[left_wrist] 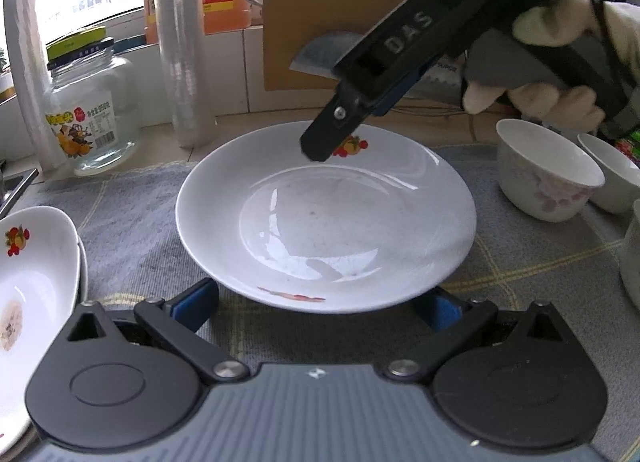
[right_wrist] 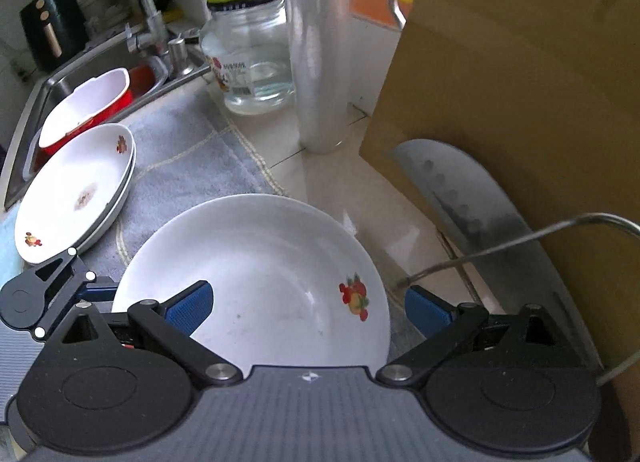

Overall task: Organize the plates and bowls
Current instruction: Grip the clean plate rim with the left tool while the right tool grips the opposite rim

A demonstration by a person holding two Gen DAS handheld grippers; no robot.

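A white plate with a fruit print (left_wrist: 326, 218) lies on the grey cloth (left_wrist: 132, 222). My left gripper (left_wrist: 318, 306) is open, its blue pads on either side of the plate's near rim, not touching. My right gripper (left_wrist: 320, 144), held by a gloved hand (left_wrist: 560, 102), hangs over the far rim by the fruit print. In the right wrist view the right gripper (right_wrist: 308, 310) is open: one pad is over the plate (right_wrist: 260, 282), the other outside its rim. The left gripper (right_wrist: 80, 286) shows at the plate's far side. Two stacked plates (right_wrist: 76, 190) lie to the left.
Two small white bowls (left_wrist: 548, 170) (left_wrist: 616, 174) stand at the right. A red and white bowl (right_wrist: 86, 106) sits in the sink (right_wrist: 24, 134). A glass jar (right_wrist: 250, 50), a film roll (right_wrist: 316, 62), a cutting board (right_wrist: 520, 102) and a cleaver (right_wrist: 472, 206) line the back.
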